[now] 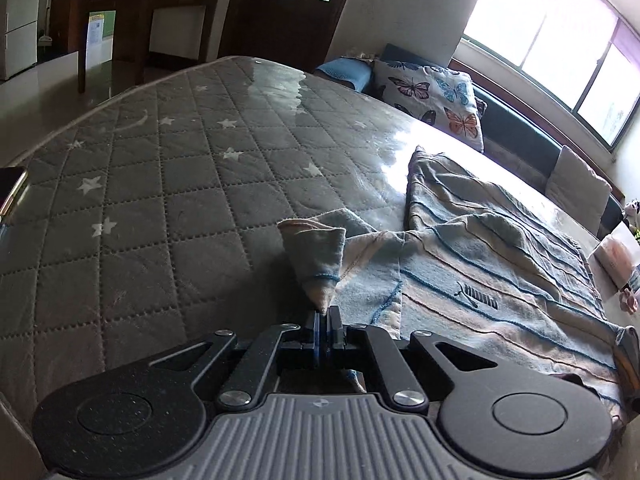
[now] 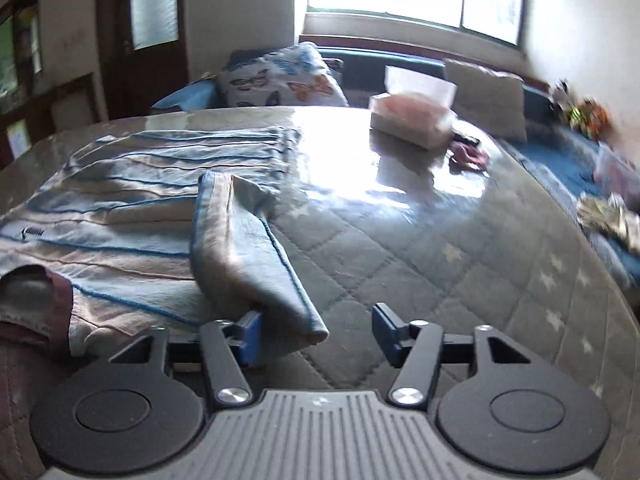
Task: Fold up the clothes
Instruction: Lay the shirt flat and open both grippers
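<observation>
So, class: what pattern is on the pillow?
Colourful butterflies on white pillow, clearest in left wrist view.

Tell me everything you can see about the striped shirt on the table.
The striped shirt looks like soft knit cloth in pale blue and beige bands with thin dark blue lines and a small dark logo. It lies mostly flat, wrinkled, on the quilted table cover. The left gripper pinches one sleeve tip; the other sleeve lies folded between the open right gripper's fingers.
</observation>
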### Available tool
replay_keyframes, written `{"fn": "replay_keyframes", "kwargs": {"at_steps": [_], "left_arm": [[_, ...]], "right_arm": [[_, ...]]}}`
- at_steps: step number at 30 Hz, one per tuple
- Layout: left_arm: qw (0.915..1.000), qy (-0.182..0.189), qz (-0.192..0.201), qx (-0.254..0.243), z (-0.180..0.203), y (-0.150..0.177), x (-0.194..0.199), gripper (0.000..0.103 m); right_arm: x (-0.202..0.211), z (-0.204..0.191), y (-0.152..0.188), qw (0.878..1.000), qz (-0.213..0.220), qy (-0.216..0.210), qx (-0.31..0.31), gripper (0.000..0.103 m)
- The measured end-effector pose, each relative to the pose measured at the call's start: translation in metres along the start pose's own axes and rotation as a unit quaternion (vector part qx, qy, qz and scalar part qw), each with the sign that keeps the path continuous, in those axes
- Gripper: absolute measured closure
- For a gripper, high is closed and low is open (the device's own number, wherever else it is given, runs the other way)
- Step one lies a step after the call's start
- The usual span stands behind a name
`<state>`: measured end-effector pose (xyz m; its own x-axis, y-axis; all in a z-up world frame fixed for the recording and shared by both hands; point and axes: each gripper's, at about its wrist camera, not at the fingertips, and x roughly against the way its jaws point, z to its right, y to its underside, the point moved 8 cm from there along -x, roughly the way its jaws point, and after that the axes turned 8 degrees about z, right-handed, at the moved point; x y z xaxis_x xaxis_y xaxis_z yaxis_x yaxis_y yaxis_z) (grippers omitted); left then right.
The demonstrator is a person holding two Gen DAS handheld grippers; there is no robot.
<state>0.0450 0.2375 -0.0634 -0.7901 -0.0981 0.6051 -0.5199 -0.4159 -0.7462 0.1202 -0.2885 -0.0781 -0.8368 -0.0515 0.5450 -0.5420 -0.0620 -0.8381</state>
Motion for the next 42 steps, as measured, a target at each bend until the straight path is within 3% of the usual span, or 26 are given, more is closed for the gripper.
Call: {"fn": "replay_keyframes", "kwargs": {"at_steps": [2,6,12,17,20,23,25,26,27,29,32,37,41,42], "left_arm": [[1.0,-0.002,0.0,0.0,0.0,0.001,0.0,0.099],[0.9999,-0.009,-0.003,0.003,-0.002,0.002,0.0,0.099],[0.9996,-0.027,-0.004,-0.003,-0.004,0.005,0.003,0.093],[0.9984,-0.045,0.015,-0.029,-0.001,-0.001,0.014,0.075],[0.9973,-0.044,0.035,-0.048,0.006,-0.005,0.026,0.072],[0.9958,-0.021,0.045,-0.076,0.023,-0.004,0.038,0.067],[0.9936,0.009,0.037,-0.106,0.045,0.006,0.04,0.062],[0.9917,0.025,0.032,-0.122,0.056,0.011,0.04,0.06],[0.9893,0.041,0.028,-0.137,0.067,0.017,0.041,0.059],[0.9829,0.073,0.018,-0.168,0.089,0.029,0.042,0.058],[0.9697,0.12,0.002,-0.213,0.121,0.049,0.042,0.053],[0.9529,0.16,-0.016,-0.257,0.145,0.071,0.038,0.052],[0.9473,0.166,-0.03,-0.272,0.146,0.078,0.029,0.053],[0.9465,0.166,-0.034,-0.275,0.145,0.079,0.027,0.054]], "right_arm": [[-0.001,0.004,-0.007,1.0,0.012,0.005,-0.014,0.042],[0.0,0.038,-0.016,0.992,0.021,0.022,-0.119,0.038],[0.008,0.065,-0.011,0.988,0.018,0.065,-0.138,0.038],[0.001,0.048,-0.008,0.993,0.009,0.028,-0.111,0.038],[-0.01,0.037,-0.005,0.995,-0.002,0.018,-0.098,0.04],[-0.022,0.034,0.0,0.996,-0.018,0.033,-0.083,0.044],[-0.026,0.033,0.004,0.996,-0.023,0.04,-0.076,0.055],[-0.027,0.033,0.005,0.996,-0.023,0.042,-0.072,0.062],[-0.026,0.032,0.006,0.997,-0.022,0.042,-0.067,0.076],[-0.023,0.032,0.006,0.997,-0.021,0.036,-0.068,0.094],[-0.013,0.033,0.006,0.997,-0.018,0.03,-0.074,0.097],[0.02,0.028,0.005,0.997,-0.019,0.026,-0.076,0.097],[0.04,0.025,0.009,0.997,-0.027,0.028,-0.061,0.095],[0.04,0.026,0.011,0.997,-0.032,0.035,-0.055,0.088]]}}
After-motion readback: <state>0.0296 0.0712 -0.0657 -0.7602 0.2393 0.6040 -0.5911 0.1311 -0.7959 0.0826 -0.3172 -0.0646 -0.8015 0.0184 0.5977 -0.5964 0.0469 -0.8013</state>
